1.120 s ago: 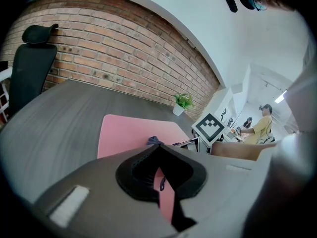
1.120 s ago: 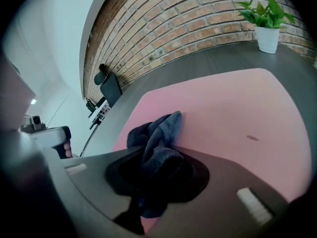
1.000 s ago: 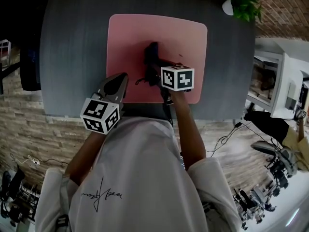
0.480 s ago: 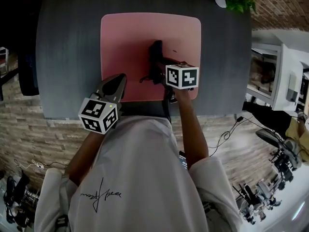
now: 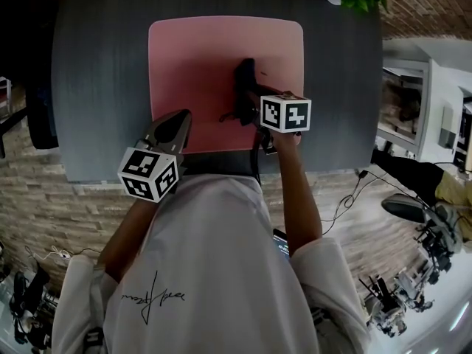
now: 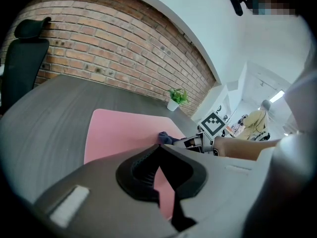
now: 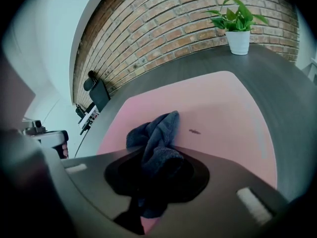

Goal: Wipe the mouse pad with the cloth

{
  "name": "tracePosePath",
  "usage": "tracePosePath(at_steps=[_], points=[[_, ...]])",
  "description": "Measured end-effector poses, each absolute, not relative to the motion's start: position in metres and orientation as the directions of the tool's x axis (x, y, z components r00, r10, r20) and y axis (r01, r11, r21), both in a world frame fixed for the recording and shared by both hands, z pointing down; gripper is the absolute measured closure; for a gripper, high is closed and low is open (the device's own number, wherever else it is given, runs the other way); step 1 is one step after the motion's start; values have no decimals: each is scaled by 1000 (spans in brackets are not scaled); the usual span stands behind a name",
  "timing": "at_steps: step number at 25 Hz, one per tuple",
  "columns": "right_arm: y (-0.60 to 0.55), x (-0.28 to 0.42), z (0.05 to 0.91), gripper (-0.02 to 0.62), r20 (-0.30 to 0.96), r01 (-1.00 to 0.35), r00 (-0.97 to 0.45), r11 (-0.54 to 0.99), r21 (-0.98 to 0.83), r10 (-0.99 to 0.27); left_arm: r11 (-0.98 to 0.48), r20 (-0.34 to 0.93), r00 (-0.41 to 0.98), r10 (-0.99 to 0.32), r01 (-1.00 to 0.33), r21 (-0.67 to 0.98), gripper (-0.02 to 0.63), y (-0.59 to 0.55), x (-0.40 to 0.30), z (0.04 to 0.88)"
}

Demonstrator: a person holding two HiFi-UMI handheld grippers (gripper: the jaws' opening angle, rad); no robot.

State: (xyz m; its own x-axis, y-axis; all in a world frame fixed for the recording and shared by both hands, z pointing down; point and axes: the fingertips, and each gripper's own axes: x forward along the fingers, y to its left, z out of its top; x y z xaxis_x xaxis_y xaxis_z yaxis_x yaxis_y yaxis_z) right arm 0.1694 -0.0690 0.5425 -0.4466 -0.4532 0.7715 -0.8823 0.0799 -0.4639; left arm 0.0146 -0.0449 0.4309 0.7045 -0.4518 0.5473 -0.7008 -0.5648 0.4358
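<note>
Two grippers work over the grey table (image 5: 103,87). Right gripper (image 7: 156,170): jaws clamped on the dark blue cloth (image 7: 158,133), which bunches forward onto the pink mouse pad (image 5: 199,57), right of its middle. Left gripper (image 6: 159,150): jaws together, nothing held, tip over the pad's near-left corner. Small dark mark (image 7: 194,131) on the pad near the cloth. Potted plant (image 7: 237,26) at the table's far corner.

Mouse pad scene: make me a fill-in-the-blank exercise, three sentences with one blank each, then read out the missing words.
1. The right gripper is shut on the dark blue cloth, which lies on the ____ mouse pad.
2. The left gripper is shut and holds ____.
3. The potted plant on the table grows in a ____ pot.

Missing words: pink; nothing; white.
</note>
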Motion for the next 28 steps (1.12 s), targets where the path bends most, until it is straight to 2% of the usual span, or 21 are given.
tracePosePath(at_steps=[28], points=[[-54, 226, 543, 496, 799, -910, -375, 24, -413, -471, -564, 555, 713, -429, -691, 452, 601, -39, 19, 436]])
